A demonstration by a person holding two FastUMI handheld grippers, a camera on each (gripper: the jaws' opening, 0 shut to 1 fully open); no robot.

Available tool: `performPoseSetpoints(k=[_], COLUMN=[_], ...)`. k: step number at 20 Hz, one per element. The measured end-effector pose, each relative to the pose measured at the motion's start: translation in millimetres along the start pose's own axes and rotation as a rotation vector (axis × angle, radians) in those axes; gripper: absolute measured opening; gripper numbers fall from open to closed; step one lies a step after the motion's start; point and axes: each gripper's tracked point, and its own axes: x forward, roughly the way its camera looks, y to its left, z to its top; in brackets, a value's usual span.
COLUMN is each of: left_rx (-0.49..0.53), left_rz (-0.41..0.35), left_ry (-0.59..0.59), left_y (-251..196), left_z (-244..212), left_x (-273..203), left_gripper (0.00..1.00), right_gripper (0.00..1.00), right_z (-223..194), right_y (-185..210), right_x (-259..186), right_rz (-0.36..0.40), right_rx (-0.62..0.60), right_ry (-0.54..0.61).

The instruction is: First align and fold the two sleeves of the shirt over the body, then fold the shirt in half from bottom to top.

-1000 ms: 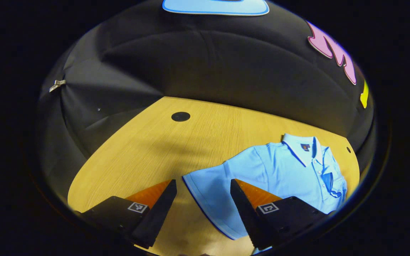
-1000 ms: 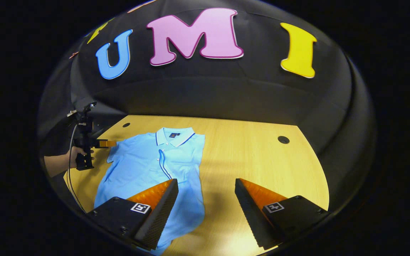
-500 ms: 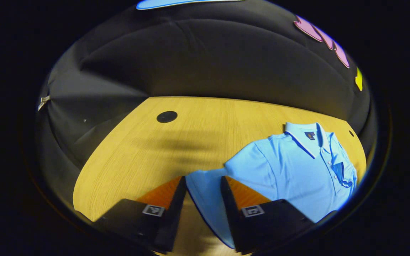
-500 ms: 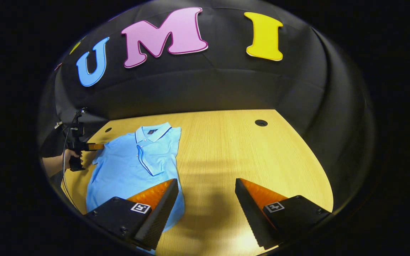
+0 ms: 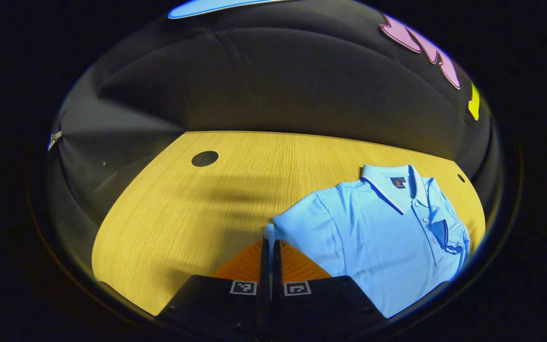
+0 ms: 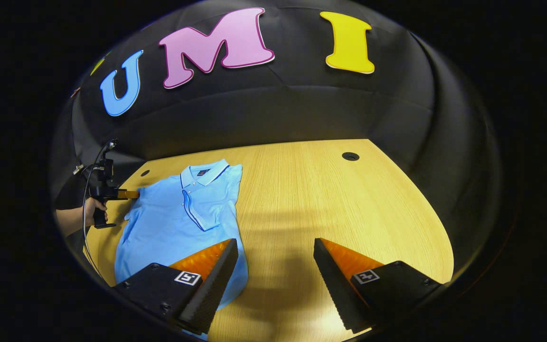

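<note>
The left gripper (image 5: 269, 247) has just closed: a second ago its fingers stood wide apart on either side of the sleeve edge, half a second ago they were narrowing, and now they meet on a thin upright fold of that sleeve (image 5: 269, 232), pinched at the tips. In the right gripper view the same gripper (image 6: 131, 194), held in a hand (image 6: 88, 209) at the far left, touches the sleeve end of the shirt (image 6: 178, 223). The shirt lies face up on the table (image 5: 169, 209), collar toward the far side, its body flat and to the right of the pinched sleeve in the left gripper view. The other sleeve already looks folded in, since the shirt's right edge runs straight down from the collar in the right gripper view. The right gripper (image 6: 276, 266) hangs wide open with nothing between its fingers, above the near hem and the bare table beside it; it has drifted a little, and the shirt now sits farther to the left in its view. With the grip made, the likely next step is to lift this sleeve and carry it rightward over the body; the bottom-to-top fold is not yet begun.
</note>
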Motion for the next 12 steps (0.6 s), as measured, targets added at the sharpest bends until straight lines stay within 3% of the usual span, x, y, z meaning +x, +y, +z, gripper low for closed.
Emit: performPoseSetpoints(k=[3, 4, 5, 7, 12], left_rx=[0.035, 0.043, 0.049, 0.063, 0.14], left_rz=[-0.003, -0.009, -0.019, -0.042, -0.17], left_ry=[-0.028, -0.035, -0.045, -0.067, -0.087], left_y=[-9, -14, -22, -41, -125], left_z=[18, 25, 33, 49, 68], left_x=[-13, -17, -22, -34, -65], left_gripper=[0.06, 0.11, 0.06, 0.06, 0.06], right_gripper=[1.0, 1.0, 1.0, 1.0, 0.99], right_z=[2, 3, 7, 12, 26], right_y=[-4, -7, -13, -23, -27], right_x=[-2, -3, -7, -15, -29], right_rz=[-0.005, -0.013, -0.017, -0.022, -0.021], right_rx=[0.003, -0.005, -0.01, -0.017, 0.002], right_ry=[0.004, 0.003, 0.003, 0.007, -0.003])
